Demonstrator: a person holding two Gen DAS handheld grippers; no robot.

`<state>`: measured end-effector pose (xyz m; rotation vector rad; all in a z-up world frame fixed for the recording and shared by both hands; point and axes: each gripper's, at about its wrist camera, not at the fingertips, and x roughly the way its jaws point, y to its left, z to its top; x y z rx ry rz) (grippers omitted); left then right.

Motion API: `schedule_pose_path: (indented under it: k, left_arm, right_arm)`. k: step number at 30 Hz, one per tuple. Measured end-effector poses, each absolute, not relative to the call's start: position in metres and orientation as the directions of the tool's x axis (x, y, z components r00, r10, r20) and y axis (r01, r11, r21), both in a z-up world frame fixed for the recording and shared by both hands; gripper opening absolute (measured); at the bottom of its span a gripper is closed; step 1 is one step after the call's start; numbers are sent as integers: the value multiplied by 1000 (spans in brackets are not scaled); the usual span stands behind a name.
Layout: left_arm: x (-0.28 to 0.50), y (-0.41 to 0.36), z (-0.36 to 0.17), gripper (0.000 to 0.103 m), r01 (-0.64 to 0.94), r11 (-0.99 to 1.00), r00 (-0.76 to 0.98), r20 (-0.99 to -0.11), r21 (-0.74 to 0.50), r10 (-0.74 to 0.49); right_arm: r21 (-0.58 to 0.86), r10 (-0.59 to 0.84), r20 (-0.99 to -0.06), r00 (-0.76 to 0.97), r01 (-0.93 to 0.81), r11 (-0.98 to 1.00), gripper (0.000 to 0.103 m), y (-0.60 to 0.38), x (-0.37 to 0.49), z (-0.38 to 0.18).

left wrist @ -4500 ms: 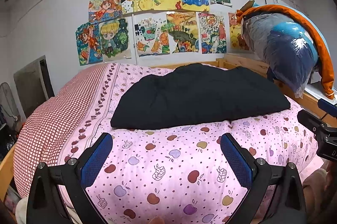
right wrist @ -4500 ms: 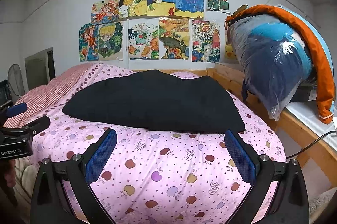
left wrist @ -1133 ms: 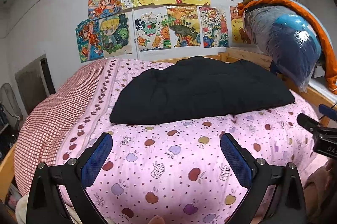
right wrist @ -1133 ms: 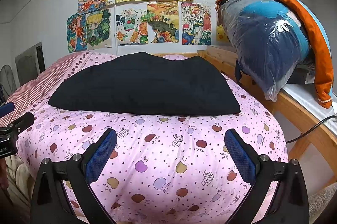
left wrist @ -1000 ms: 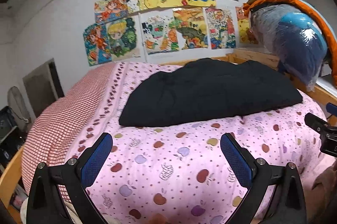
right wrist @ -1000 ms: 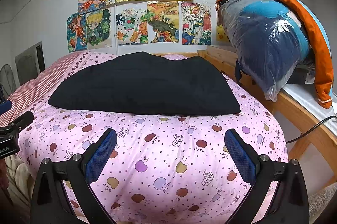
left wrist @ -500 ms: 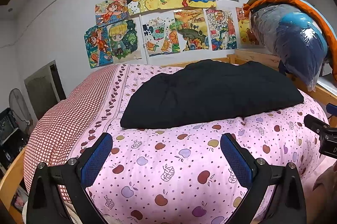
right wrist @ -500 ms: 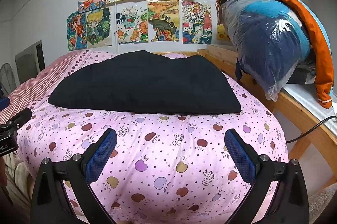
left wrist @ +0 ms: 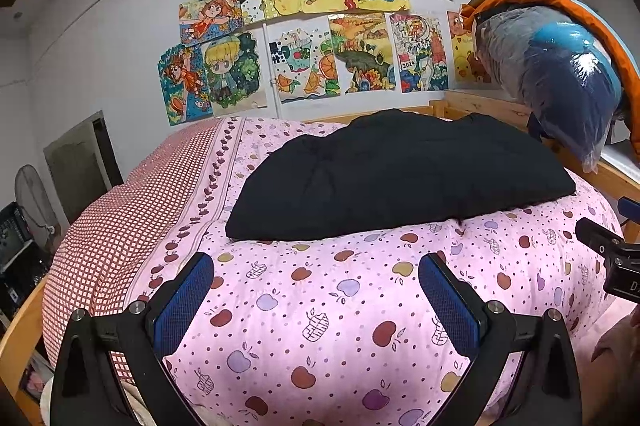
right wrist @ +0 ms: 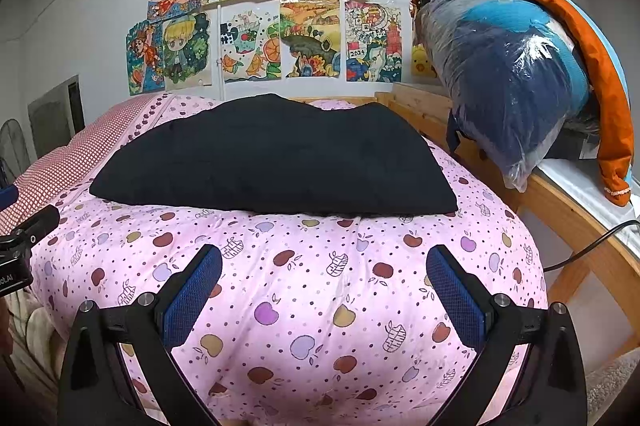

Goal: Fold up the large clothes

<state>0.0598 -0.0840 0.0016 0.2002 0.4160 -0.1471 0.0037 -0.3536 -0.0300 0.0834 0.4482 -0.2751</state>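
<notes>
We're looking into a home bedroom, likely a child's: a wooden-framed bed (right wrist: 568, 210) is filling the view, wearing a pink quilt printed with apples (right wrist: 320, 286) beside a red-and-white checked cover (left wrist: 132, 202). Colourful hand-drawn cartoon pictures (left wrist: 312, 26) are hanging taped across the white wall (left wrist: 100, 38), and a clear plastic bag of blue bedding (right wrist: 508, 78) is sitting on the neighbouring bunk.
</notes>
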Motion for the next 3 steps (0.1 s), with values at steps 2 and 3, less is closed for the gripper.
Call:
schedule_pose_path:
  k: [2,3]
  left_arm:
    - [60,-85,0,103,184,970,902,-420,162,-101]
    - [60,-85,0,103,183,970,901,-422,163,-99]
  right_arm:
    - [19,-244,-438,865,281,960,100,-354,4,-30]
    - [19,-244,-438,865,281,960,100,-353,4,-30]
